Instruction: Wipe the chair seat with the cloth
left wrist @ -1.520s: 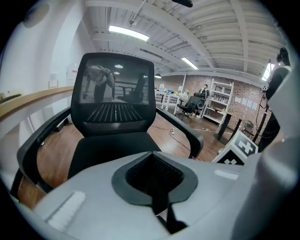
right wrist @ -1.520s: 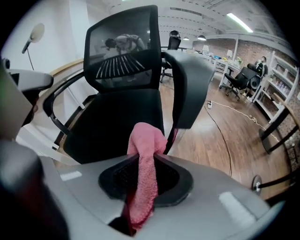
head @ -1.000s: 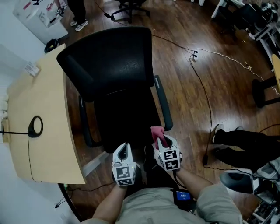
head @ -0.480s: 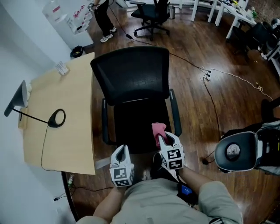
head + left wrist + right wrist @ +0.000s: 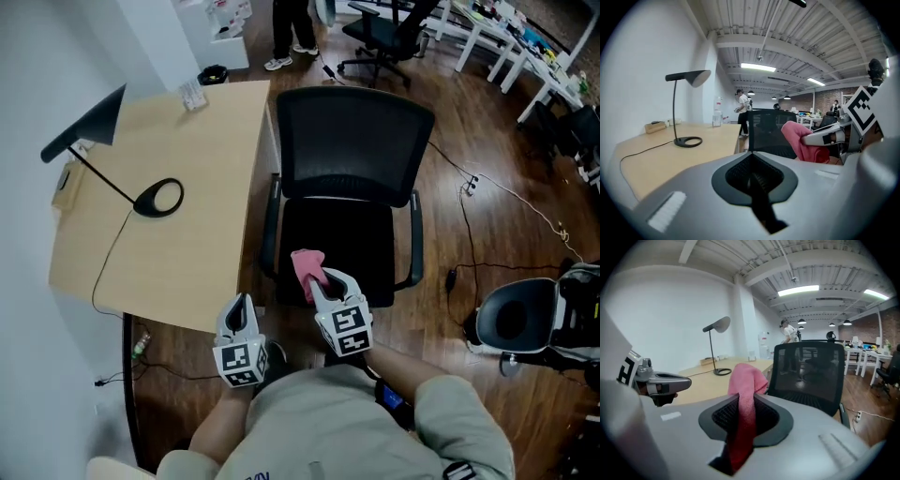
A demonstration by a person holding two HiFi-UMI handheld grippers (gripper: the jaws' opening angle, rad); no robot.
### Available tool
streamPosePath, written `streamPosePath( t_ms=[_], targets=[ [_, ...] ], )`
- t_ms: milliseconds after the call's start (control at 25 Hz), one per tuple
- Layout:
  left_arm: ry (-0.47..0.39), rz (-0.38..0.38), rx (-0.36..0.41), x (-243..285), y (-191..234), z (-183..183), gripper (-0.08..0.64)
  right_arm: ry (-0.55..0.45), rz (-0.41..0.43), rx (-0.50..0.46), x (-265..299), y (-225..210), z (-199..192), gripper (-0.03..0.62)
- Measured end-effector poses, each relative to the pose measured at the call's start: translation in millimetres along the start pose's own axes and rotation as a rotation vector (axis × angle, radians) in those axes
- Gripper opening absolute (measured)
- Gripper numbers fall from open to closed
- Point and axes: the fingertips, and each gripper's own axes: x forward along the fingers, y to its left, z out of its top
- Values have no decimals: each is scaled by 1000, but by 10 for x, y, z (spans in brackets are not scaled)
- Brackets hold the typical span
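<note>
The setting is an open-plan office: a wooden desk (image 5: 192, 178) carrying a desk lamp (image 5: 84, 127), a black mesh-backed swivel chair (image 5: 354, 141) beside it, a further swivel chair (image 5: 380, 33) and white tables (image 5: 497, 37) behind, cables (image 5: 462, 230) across the wood floor (image 5: 487, 112), and strip lights (image 5: 758, 67) under exposed ceiling beams (image 5: 787, 47).
</note>
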Motion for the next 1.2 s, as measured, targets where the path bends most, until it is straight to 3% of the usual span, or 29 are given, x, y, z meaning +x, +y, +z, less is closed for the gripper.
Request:
streamPosePath(
  t_ms=[200,360,520,680,920,1200],
  targets=[
    [-10,99,-61,-403,1009,-207,5,8,95,-61,544,1103,203,63],
    [9,132,-68,-658,1686,-378,5,36,111,-14,1036,1883,211,63],
    [12,152,-61,-788,2161,-464,5,85,79,44,1449,2379,120,63],
    [24,164,-67,-884,2431,-565,5,155,3,119,1730,2576,-124,64],
    [20,151,-75,-930,2549,-635,5,250,-110,185,2071,2520,-520,64],
    [44,117,-77,-904,2487,-728,5,368,-99,218,2328,2476,-782,71]
  ],
)
